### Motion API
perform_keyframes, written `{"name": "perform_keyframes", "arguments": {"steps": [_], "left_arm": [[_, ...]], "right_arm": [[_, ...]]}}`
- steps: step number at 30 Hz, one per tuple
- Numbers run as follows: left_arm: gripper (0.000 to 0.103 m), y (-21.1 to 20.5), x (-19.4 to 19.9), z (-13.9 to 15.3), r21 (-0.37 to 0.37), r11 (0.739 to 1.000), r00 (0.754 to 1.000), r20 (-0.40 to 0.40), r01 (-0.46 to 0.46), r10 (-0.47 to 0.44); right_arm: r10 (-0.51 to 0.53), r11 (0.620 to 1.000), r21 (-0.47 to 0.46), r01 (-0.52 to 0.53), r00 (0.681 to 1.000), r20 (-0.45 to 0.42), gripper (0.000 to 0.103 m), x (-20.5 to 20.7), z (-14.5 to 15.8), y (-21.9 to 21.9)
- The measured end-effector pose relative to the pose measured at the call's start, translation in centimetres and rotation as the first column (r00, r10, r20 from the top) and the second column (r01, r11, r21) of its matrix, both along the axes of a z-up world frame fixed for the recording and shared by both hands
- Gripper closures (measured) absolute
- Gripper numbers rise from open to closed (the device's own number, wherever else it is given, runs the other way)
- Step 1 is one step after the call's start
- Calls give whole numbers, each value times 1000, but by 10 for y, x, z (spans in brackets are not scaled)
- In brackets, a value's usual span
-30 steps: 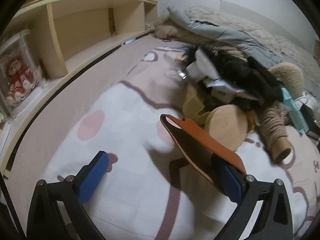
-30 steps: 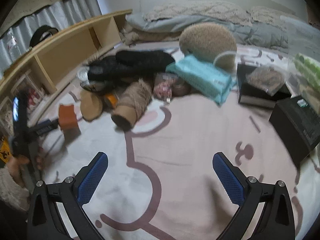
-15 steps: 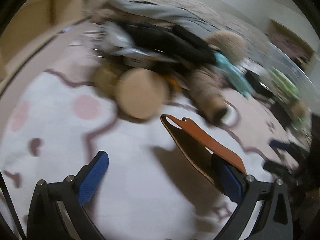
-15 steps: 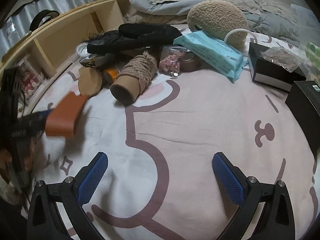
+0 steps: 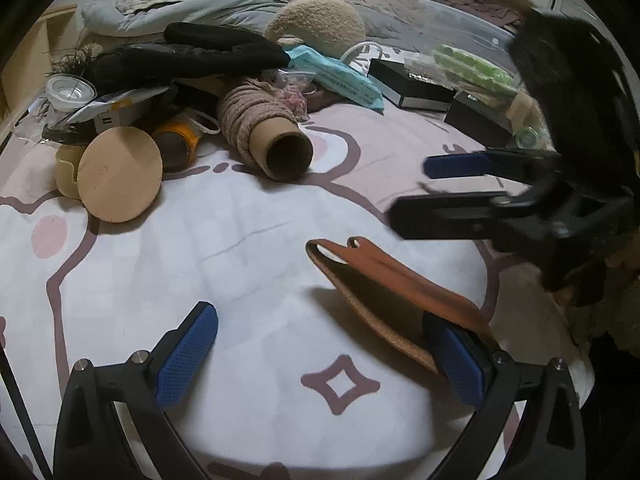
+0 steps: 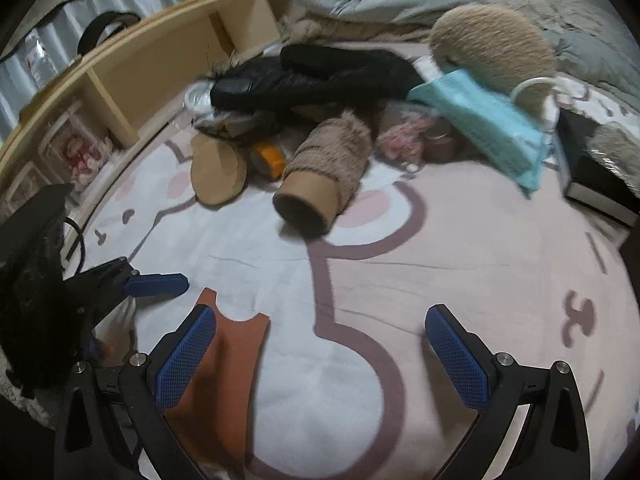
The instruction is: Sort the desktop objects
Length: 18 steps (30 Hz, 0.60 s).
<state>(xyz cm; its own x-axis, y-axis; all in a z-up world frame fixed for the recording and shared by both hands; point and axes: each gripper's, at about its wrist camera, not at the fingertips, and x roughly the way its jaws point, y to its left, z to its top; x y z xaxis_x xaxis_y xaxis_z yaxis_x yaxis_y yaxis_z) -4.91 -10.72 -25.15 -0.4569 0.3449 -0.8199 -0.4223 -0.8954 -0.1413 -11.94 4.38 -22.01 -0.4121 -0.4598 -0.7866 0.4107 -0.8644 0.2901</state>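
The printed blanket [image 5: 248, 280] lies under both claws. The pile w/ the rope spool [image 5: 264, 132] is well ahead of the left claw [image 5: 332, 360]. The leather sleeve [image 5: 396, 300] only hangs on its right finger, fingers wide apart, so it can slip off. The right claw [image 6: 320, 360] is spread and empty, just beside it; they may collide.

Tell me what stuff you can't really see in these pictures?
- Left wrist view: the brown leather pouch hangs off one finger of the left gripper; that blue pad hides how it's held.
- Right wrist view: the right gripper covers the pouch's lower corner.
- Right wrist view: the teal packet is blurred, print unreadable.
- Both views: under the black fuzzy thing, the pile is hidden.
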Motion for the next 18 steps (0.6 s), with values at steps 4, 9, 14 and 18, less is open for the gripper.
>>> {"name": "perform_keyframes", "arguments": {"steps": [4, 9, 14, 18], "left_arm": [[0, -7, 3, -2, -9, 1000, 1000, 4, -9, 9], [0, -18, 11, -5, -37, 998, 999, -12, -48, 47], [0, -28, 18, -3, -62, 992, 994, -37, -106, 104], [0, -52, 14, 4, -39, 974, 974, -58, -221, 219]], "right_arm": [[25, 996, 79, -28, 999, 39, 0, -5, -18, -12], [53, 990, 134, -51, 999, -7, 0, 2, -26, -18], [51, 993, 111, -47, 998, -35, 0, 7, -30, -13], [51, 992, 116, -44, 997, -53, 0, 9, -32, -12]]}}
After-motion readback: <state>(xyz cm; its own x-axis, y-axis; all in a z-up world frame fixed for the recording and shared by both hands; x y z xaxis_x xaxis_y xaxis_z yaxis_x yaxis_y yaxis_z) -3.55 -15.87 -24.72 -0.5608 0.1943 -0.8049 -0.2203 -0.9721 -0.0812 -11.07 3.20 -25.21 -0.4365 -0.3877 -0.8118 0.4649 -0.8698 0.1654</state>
